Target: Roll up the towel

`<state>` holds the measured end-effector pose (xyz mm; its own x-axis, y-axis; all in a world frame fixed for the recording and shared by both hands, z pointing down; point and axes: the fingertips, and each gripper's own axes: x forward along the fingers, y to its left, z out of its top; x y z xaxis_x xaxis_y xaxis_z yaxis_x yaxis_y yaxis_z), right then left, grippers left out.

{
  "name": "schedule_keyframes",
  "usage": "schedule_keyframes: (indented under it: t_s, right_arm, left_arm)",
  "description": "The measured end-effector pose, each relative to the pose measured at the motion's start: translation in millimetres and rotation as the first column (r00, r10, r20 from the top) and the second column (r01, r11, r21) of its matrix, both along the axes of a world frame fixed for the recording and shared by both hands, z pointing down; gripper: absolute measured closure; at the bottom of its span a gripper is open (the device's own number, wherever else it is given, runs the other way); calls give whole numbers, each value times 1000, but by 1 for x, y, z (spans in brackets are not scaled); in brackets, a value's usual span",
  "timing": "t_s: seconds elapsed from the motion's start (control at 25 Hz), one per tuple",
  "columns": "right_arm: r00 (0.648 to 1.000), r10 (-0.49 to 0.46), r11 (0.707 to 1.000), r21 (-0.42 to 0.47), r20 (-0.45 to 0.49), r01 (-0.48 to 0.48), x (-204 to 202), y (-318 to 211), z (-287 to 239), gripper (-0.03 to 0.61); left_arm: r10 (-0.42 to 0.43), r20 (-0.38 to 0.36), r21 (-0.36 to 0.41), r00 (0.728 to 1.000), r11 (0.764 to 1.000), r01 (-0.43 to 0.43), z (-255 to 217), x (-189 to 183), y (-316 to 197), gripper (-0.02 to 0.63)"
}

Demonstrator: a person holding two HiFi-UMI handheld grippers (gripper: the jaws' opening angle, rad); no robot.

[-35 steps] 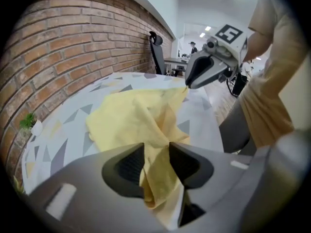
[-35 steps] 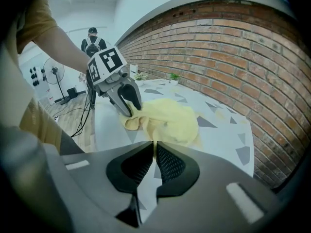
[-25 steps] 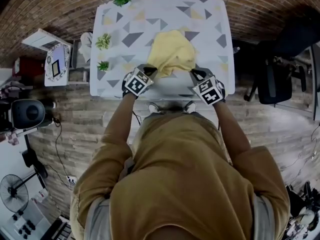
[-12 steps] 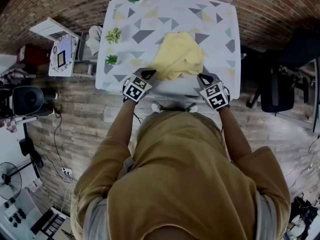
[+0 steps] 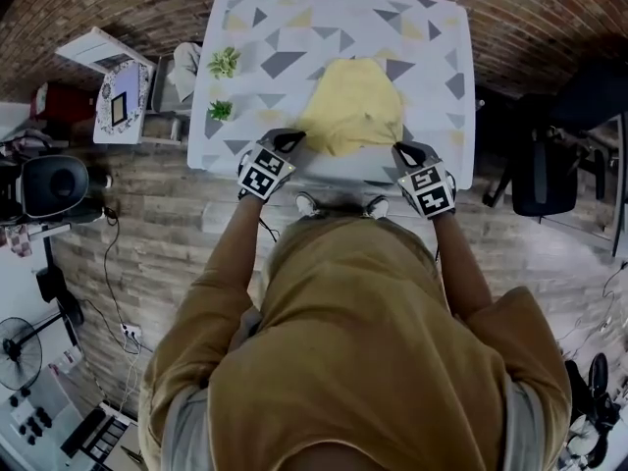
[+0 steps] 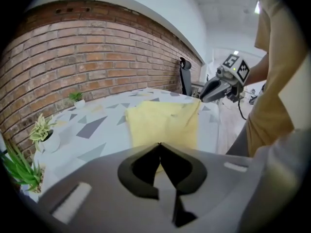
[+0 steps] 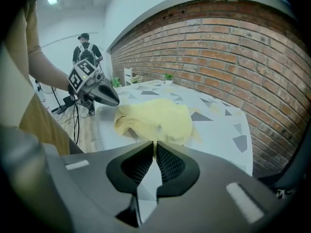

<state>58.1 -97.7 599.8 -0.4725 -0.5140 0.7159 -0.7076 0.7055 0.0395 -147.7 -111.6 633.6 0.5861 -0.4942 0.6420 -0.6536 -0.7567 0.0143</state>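
Pinching towel, seemingly: left gripper, right gripper closed.

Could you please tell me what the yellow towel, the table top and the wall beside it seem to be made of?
Towel: soft matte cloth; it rumples and drapes in folds.
Table top: smooth, white printed with grey and yellow triangles, perhaps laminate or a cover.
Wall: rough red brick with pale mortar lines.
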Motion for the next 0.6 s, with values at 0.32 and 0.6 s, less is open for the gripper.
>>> schedule_keyframes:
  t_s: [0.32,0.6]
  right_arm:
    - [1000,-1,1000,9,-5,2,-1,3,-6,549]
    - [1000,14,1000,9,-5,-14,6,6,-9,549]
  left_arm:
    - [171,105,-98,980,982,-161,29,27,2,495]
    - [140,93,-113,986,985,-129,34,25,7,512]
